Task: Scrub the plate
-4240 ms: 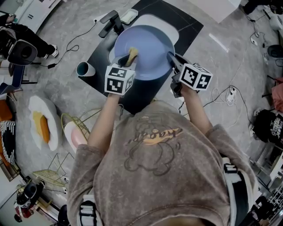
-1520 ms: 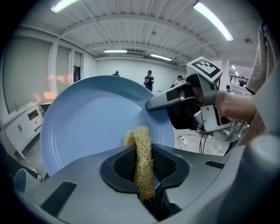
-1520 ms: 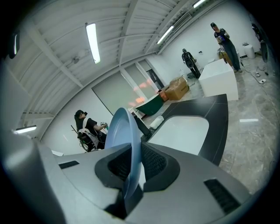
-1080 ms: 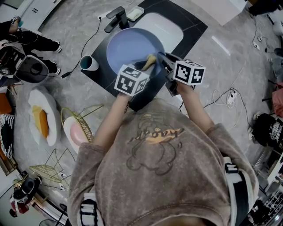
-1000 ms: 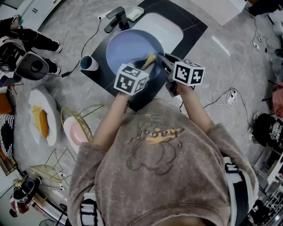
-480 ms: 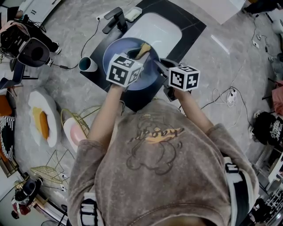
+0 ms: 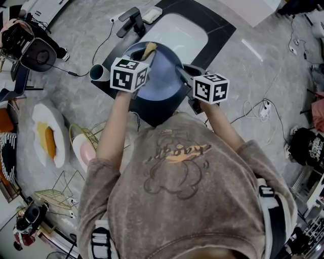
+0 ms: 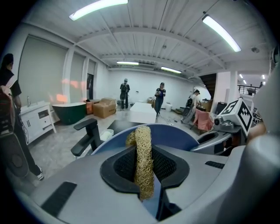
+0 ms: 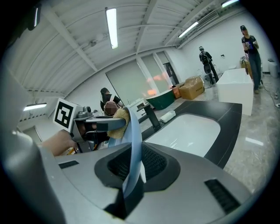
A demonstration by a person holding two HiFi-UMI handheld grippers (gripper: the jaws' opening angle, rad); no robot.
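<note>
I hold a blue plate (image 7: pixel 163 71) tilted above the dark counter, in front of the white sink basin (image 7: pixel 178 33). My right gripper (image 7: pixel 182 72) is shut on its right rim. The plate (image 9: pixel 132 144) runs edge-on between the jaws, which have just eased slightly wider with the rim still between them. My left gripper (image 7: pixel 146 54) is shut on a tan mesh scrubber (image 7: pixel 149 49) and holds it against the plate's far left edge. In the left gripper view the scrubber (image 8: pixel 144 162) stands upright between the pads, with the plate (image 8: pixel 170 134) behind it. The scrubber (image 9: pixel 120 117) also shows in the right gripper view.
A black faucet (image 7: pixel 132 20) and a soap dish (image 7: pixel 151 15) stand behind the basin. A teal cup (image 7: pixel 99 75) sits on the counter at the left. On the floor to the left are a white plate (image 7: pixel 59 152) and a wire rack (image 7: pixel 88 146) holding a pink plate. Cables trail at the right.
My left gripper has carried the scrubber from the plate's near right part across to its far left rim. The right gripper has stayed on the rim.
</note>
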